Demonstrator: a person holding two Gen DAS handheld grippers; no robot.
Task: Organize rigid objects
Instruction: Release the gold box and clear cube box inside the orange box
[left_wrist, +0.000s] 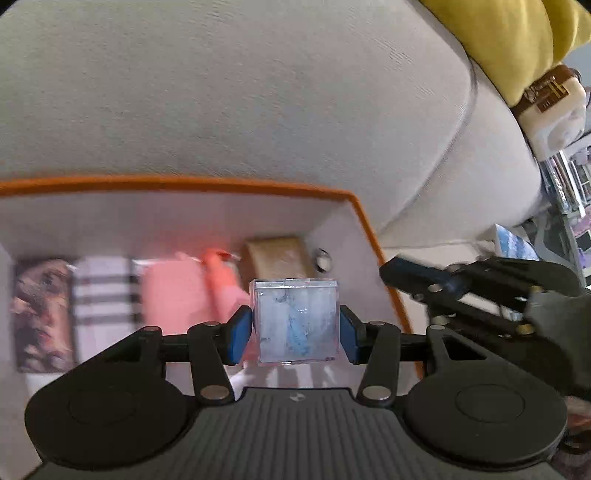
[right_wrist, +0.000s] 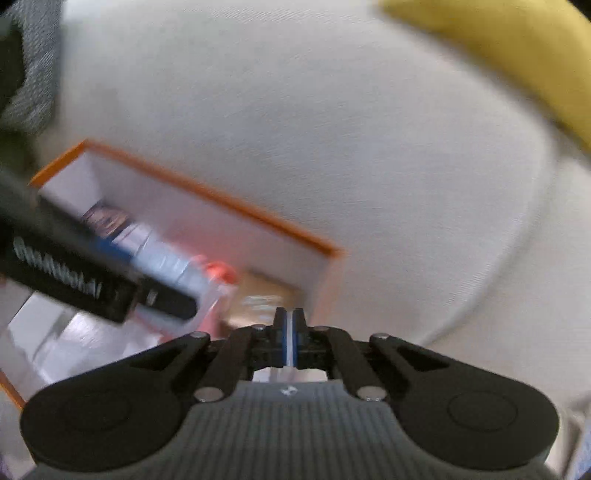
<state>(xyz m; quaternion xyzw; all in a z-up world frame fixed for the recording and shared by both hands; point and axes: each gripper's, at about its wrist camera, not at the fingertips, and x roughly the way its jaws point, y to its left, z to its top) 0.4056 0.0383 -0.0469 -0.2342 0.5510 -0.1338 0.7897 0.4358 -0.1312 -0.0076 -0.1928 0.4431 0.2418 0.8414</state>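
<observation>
My left gripper (left_wrist: 295, 328) is shut on a clear plastic cube (left_wrist: 297, 321) with blue and white stuff inside, held above the right end of an orange-rimmed white box (left_wrist: 354, 201). In the box lie a pink item (left_wrist: 173, 295), a striped box (left_wrist: 103, 295), a dark patterned card (left_wrist: 40, 314) and a tan block (left_wrist: 277, 258). My right gripper (right_wrist: 289, 332) is shut and empty, near the box's right corner (right_wrist: 332, 254). It also shows in the left wrist view (left_wrist: 424, 277), just right of the box. The left gripper's body (right_wrist: 74, 273) crosses the right wrist view, which is blurred.
The box rests on a cream sofa cushion (left_wrist: 258, 92). A yellow cushion (left_wrist: 517, 37) and a cream and brown pillow (left_wrist: 550, 107) lie at the far right. The sofa edge drops off to the right, with clutter beyond.
</observation>
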